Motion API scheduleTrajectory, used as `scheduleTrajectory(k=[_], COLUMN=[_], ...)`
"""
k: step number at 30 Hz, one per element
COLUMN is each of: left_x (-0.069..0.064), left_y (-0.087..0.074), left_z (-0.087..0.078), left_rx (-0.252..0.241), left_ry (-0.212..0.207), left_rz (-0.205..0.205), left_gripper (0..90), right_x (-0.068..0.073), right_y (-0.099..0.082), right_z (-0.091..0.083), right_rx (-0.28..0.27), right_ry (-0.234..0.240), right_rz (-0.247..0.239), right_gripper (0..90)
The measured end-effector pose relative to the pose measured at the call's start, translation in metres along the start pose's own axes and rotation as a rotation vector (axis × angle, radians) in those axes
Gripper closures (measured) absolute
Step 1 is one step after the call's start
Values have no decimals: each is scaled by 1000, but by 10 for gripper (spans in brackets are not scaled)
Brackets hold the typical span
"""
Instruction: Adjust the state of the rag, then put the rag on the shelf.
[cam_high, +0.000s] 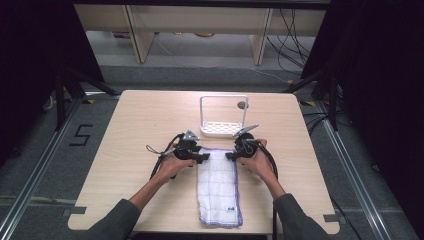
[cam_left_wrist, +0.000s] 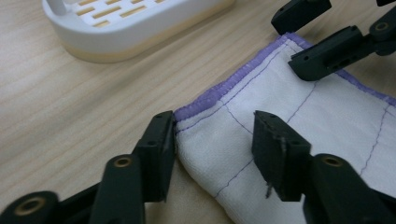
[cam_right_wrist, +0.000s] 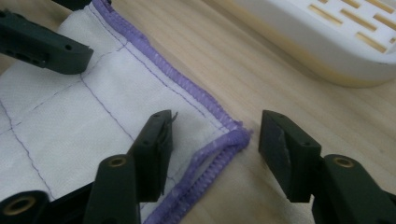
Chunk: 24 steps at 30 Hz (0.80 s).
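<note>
High view, cloth (cam_high: 218, 187) corners between each hand-held gripper (cam_high: 198, 155)

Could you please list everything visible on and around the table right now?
cloth: one, white with purple hem and grid stitching, folded, lying at the near middle of the table
rack: one, white, slotted base with an upright frame, behind the cloth
table: one, light wood, centre of the high view
floor marking: one, black figure 5, left of the table
left hand-held gripper: one, black, jaws open around the cloth's far left corner
right hand-held gripper: one, black, jaws open around the cloth's far right corner
sleeves: two, grey, entering from the bottom edge
</note>
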<state>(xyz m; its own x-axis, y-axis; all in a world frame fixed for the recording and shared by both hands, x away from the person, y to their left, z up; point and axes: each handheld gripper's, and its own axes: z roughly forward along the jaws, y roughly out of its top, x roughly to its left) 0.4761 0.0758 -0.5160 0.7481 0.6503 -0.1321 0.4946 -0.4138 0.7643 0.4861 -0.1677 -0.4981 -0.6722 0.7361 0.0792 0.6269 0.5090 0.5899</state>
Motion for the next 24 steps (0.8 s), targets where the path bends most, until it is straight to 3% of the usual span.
scheduleTrajectory(k=[1,4,6,8,9,10,14,15,18,24], left_x=[0,-2,-3,-3,-3,-4,-7,-7,-8,-11], left_y=[0,1,1,1,2,2,4,4,5,8], left_z=[0,-1,-2,-3,-3,-4,-7,-7,-10,-17], left_rx=[6,2,3,2,3,-1,-6,-7,-12,-27], left_ry=[-1,6,7,7,9,9,16,18,20,17], left_rz=[16,42,58,64,73,74,102,101,98,108], left_gripper=[584,700,757,796,806,814,825,826,826,826], right_x=[2,4,6,5,5,4,6,8,7,6], right_y=[0,-1,-1,-3,-3,-4,-3,-1,-1,-1], right_z=[-1,-1,-1,-1,-3,-3,-5,-7,-9,-12], right_rx=[11,8,9,-16,-2,-13,-9,-4,-30,-39], right_ry=[-13,20,8,60,58,67,63,49,75,77], right_rz=[7,-3,17,3,12,-15,-19,14,-23,-28], right_gripper=[505,604,676,763,784,805,826,828,829,830])
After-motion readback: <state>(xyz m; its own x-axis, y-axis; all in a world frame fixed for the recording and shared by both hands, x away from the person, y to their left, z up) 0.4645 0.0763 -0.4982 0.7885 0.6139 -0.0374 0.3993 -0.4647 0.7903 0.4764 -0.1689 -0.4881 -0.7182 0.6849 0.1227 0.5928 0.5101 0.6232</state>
